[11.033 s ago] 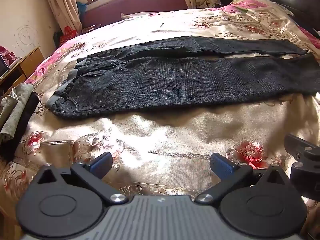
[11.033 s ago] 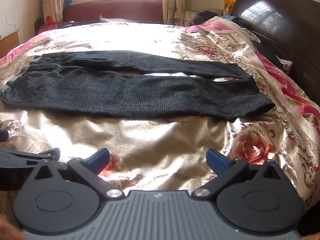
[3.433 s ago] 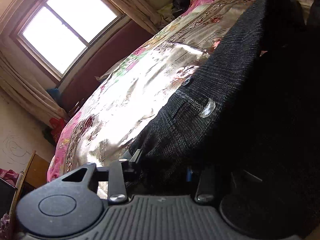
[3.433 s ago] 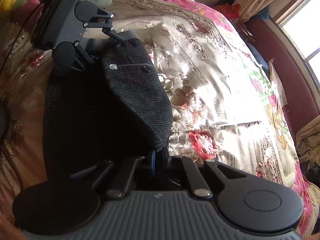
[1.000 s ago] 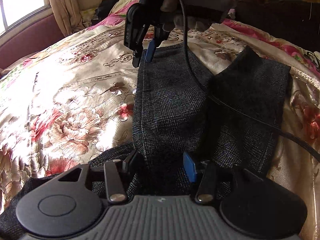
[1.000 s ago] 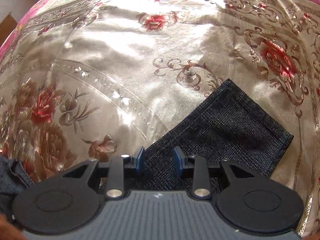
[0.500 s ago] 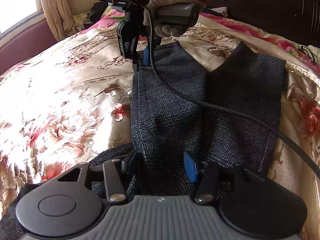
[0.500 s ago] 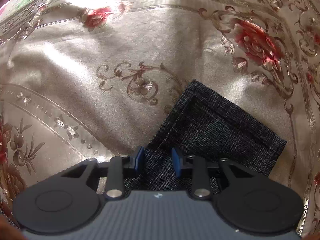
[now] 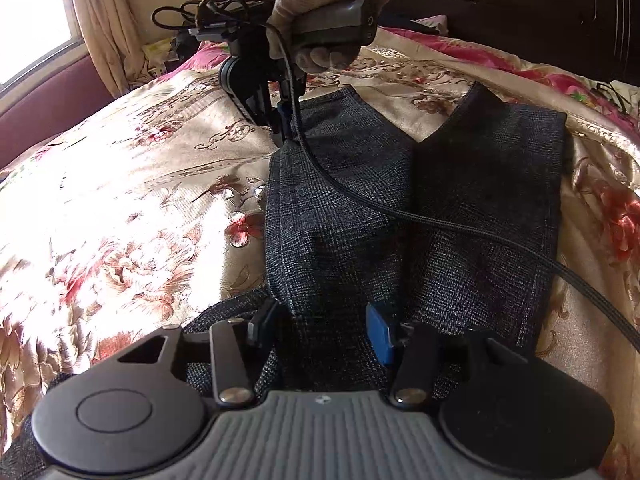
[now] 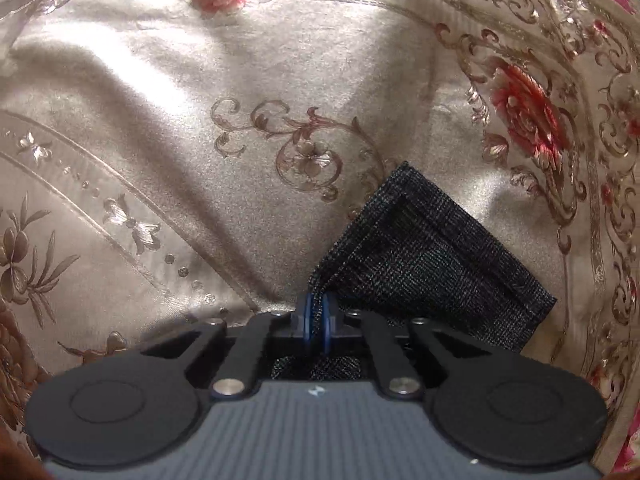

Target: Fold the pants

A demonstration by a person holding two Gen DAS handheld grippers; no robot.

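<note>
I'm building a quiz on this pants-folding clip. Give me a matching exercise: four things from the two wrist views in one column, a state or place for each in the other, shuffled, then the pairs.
Column one
1. right gripper
2. left gripper
3. cable
4. bedspread

Column two
A. draped across the pants
B. fingers apart, dark fabric between them
C. floral satin lying under the pants
D. pads pinched shut on a cuff edge

Pairs: 1-D, 2-B, 3-A, 4-C
</note>
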